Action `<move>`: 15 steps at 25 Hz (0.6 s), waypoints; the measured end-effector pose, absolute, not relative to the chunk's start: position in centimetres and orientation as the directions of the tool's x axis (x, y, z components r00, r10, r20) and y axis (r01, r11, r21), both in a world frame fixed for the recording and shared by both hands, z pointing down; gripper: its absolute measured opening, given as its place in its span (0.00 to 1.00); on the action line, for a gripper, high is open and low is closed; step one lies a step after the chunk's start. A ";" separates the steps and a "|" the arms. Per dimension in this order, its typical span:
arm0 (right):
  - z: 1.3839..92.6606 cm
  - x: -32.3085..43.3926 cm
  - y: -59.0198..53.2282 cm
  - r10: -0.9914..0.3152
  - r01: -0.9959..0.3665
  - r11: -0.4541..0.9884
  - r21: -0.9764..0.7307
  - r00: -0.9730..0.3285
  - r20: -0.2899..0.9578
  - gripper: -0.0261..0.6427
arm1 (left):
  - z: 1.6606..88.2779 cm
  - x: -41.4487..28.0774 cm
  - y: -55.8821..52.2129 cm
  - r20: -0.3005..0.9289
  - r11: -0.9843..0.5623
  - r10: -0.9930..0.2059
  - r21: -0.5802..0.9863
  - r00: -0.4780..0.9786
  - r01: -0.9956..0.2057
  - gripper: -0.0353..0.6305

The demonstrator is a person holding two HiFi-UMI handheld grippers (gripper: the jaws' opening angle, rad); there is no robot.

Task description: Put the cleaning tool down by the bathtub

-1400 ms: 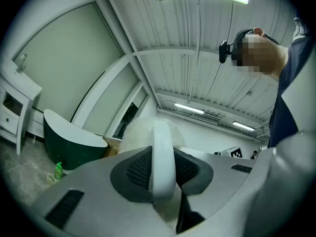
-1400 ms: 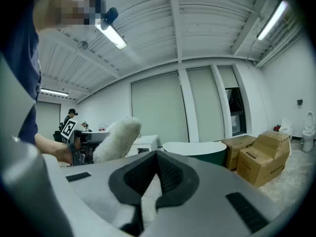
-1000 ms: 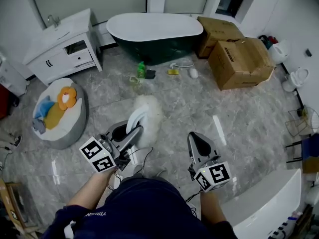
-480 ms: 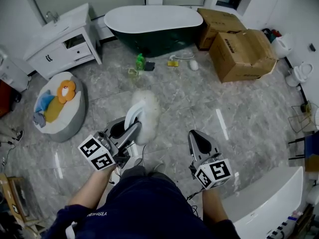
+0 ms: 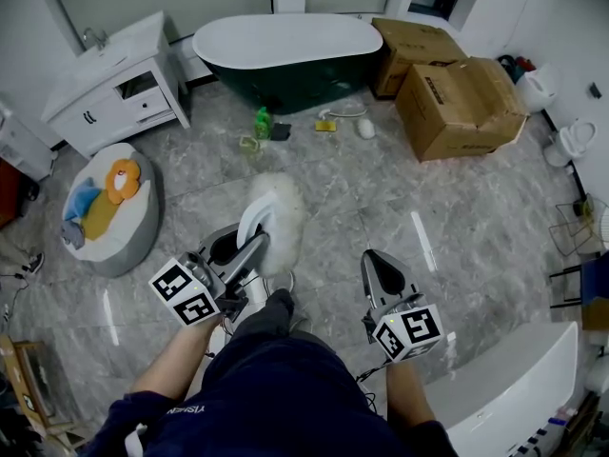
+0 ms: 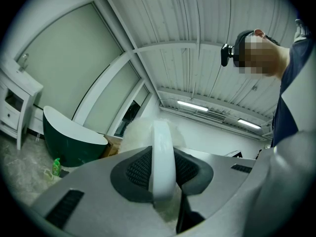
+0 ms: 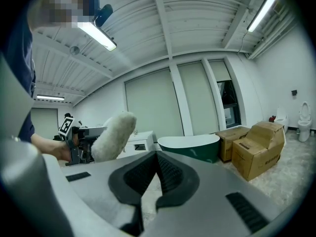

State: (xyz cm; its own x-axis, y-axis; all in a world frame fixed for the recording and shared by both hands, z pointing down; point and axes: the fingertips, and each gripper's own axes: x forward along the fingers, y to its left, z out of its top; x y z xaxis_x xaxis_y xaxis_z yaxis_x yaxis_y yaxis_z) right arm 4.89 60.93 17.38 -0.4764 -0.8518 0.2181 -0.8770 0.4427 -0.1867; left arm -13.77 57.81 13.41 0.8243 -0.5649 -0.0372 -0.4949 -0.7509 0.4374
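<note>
Across the floor [image 5: 381, 188], the bathtub [image 5: 285, 46] lies well ahead of the left gripper [image 5: 245, 250], which clamps the cleaning tool [image 5: 278, 208]; the right gripper [image 5: 378, 269] is closed and empty.

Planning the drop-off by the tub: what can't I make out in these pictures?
- Handle end of the cleaning tool: head view, hidden inside the left tongs.
- Small floor items by the bathtub: head view, too small to identify.
- Most of the floor before the bathtub: left gripper view, covered by the tongs' own body.
</note>
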 end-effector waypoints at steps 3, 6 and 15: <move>17.6 5.0 59.4 -0.850 -0.876 0.445 -0.186 -0.479 0.218 0.05 | 13.6 -13.8 56.3 -0.043 -0.749 -0.571 0.437 0.820 -0.498 0.21; 17.7 5.0 57.4 -0.848 -0.874 0.451 -0.181 -0.483 0.219 0.05 | 13.8 -14.0 54.3 -0.048 -0.746 -0.577 0.437 0.815 -0.502 0.21; 18.7 4.2 48.6 -0.845 -0.875 0.445 -0.190 -0.480 0.235 0.05 | 15.0 -14.4 45.2 -0.041 -0.744 -0.574 0.444 0.818 -0.500 0.21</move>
State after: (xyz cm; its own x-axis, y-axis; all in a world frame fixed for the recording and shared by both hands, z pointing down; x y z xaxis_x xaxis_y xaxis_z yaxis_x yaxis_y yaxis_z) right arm 4.24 48.57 18.68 -0.4803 -0.8451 0.2347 -0.8753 0.4446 -0.1903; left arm -14.36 45.22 15.01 0.8179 -0.5739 -0.0412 -0.4997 -0.7439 0.4437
